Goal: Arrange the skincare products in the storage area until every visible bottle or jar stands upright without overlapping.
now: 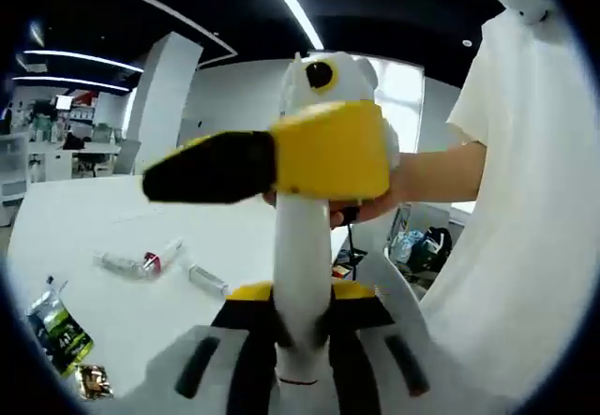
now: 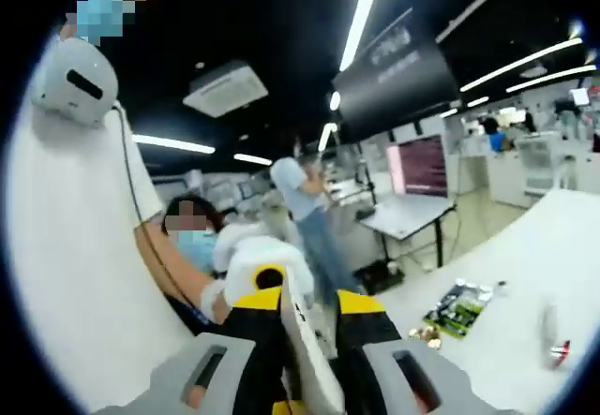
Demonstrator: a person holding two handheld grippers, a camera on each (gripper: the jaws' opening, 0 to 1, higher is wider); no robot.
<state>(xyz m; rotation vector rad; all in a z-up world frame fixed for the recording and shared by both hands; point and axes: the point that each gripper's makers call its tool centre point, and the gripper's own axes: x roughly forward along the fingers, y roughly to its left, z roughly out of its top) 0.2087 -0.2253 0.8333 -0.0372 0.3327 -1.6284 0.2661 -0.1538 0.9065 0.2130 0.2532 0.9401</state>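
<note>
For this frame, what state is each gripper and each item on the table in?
left gripper: jaws shut, holding nothing.
right gripper: jaws shut, holding nothing.
red-capped tube: lying on its side on the table.
clear tube: lying on its side.
green sachet: lying flat.

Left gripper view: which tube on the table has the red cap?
The middle tube, lying on its side with a red cap end. The tubes on either side of it, and, look clear or white with no red.
</note>
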